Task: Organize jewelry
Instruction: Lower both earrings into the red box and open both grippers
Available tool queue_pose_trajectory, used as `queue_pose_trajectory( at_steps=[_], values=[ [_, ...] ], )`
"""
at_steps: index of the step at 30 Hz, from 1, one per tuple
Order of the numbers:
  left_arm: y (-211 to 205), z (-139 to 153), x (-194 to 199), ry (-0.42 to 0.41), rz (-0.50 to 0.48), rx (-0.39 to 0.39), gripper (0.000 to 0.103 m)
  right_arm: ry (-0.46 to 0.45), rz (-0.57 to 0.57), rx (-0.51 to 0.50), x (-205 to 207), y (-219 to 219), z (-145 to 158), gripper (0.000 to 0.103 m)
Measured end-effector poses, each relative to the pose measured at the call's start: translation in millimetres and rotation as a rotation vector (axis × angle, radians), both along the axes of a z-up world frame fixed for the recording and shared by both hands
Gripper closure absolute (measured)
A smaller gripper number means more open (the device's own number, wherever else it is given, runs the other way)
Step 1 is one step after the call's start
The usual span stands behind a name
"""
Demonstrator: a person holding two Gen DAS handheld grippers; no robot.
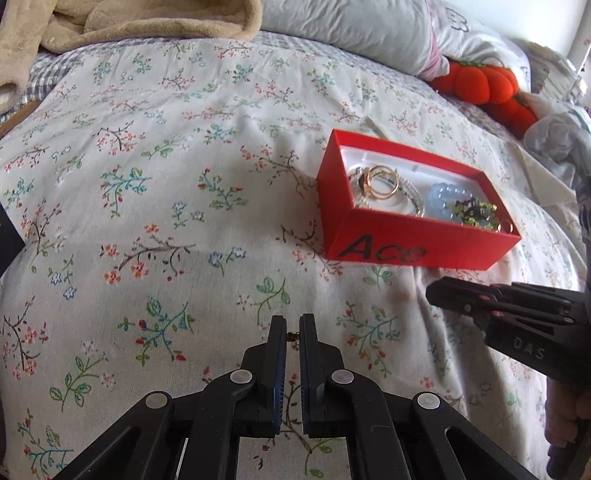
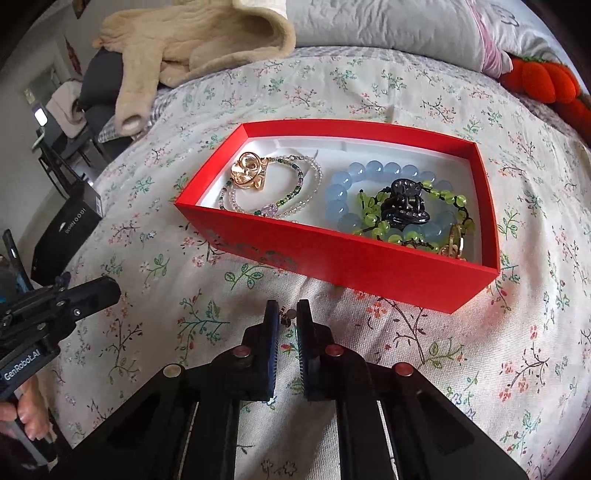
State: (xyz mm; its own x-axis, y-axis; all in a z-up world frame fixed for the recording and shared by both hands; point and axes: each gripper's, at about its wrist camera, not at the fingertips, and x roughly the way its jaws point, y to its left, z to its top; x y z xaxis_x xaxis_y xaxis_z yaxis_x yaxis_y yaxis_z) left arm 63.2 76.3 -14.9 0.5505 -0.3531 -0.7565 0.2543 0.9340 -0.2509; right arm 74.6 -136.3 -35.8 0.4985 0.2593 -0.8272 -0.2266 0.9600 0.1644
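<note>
A red box (image 1: 388, 254) (image 2: 332, 258) lies open on the flowered bedspread. It holds a gold clip (image 2: 247, 171), clear and green bead strings (image 2: 288, 199), a blue bead bracelet (image 2: 347, 195), a green bead bracelet (image 2: 373, 225) and a black hair claw (image 2: 404, 206). My left gripper (image 1: 293, 334) is nearly shut on a small gold earring (image 1: 293, 336), low over the bedspread, left of and nearer than the box. My right gripper (image 2: 287, 317) is nearly shut on a small stud earring (image 2: 289, 315) just in front of the box.
A beige fleece garment (image 2: 192, 40) and grey pillows (image 1: 351, 29) lie at the far side of the bed. An orange plush pumpkin (image 1: 484, 85) sits at the far right. A black box (image 2: 66, 229) rests at the bed's left edge.
</note>
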Motion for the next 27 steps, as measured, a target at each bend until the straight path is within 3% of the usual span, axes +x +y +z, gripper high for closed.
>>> queue_pose_trajectory(
  at_steps=[14,27],
  values=[
    [-39,32,22,-0.057,-0.067,-0.047,0.102,-0.081,-0.032,0.086,-7,-26,58,0.093],
    [-84,25,54,-0.041,-0.129,-0.063,0.101,-0.084,-0.085,0.098,14,-51,64,0.093]
  ],
)
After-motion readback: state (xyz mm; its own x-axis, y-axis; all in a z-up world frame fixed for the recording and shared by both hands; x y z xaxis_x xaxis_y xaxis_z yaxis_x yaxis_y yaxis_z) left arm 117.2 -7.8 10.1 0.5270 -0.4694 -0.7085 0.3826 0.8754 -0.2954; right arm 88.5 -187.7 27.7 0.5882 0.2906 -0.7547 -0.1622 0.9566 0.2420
